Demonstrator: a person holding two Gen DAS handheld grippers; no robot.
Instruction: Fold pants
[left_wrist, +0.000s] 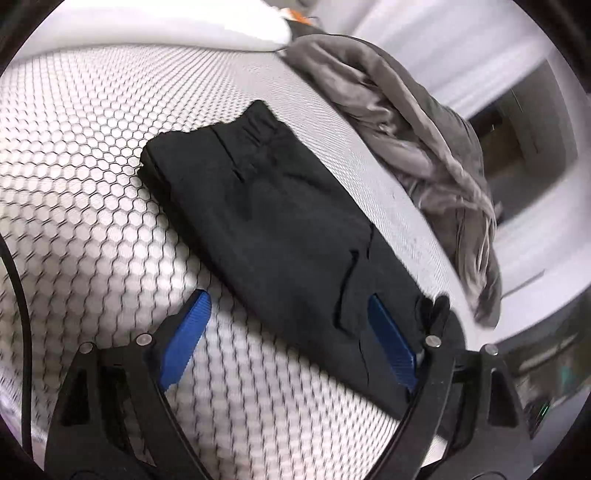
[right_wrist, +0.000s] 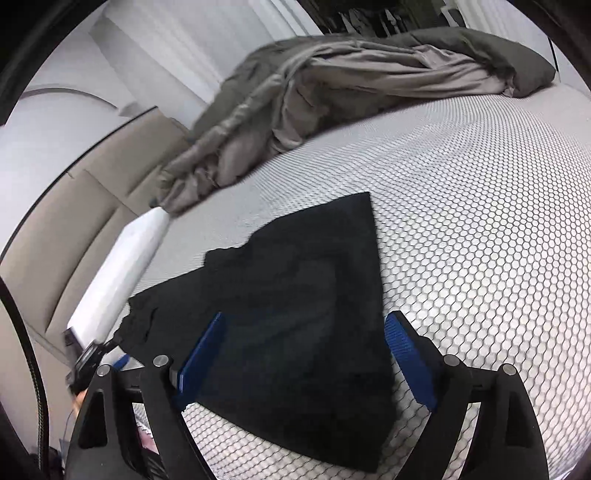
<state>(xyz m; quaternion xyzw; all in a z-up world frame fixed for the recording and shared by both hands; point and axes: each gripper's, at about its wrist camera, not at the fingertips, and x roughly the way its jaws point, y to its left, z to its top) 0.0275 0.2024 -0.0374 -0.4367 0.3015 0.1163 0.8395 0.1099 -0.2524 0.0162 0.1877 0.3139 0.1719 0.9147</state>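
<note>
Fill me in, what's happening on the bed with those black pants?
A person with two handheld grippers is folding black pants on a honeycomb-patterned mattress. The pants already lie in a compact folded stack. Both the left gripper and right gripper hover over the stack's near edge with jaws open, gripping nothing. A crumpled grey blanket sits apart at the far side.
</note>
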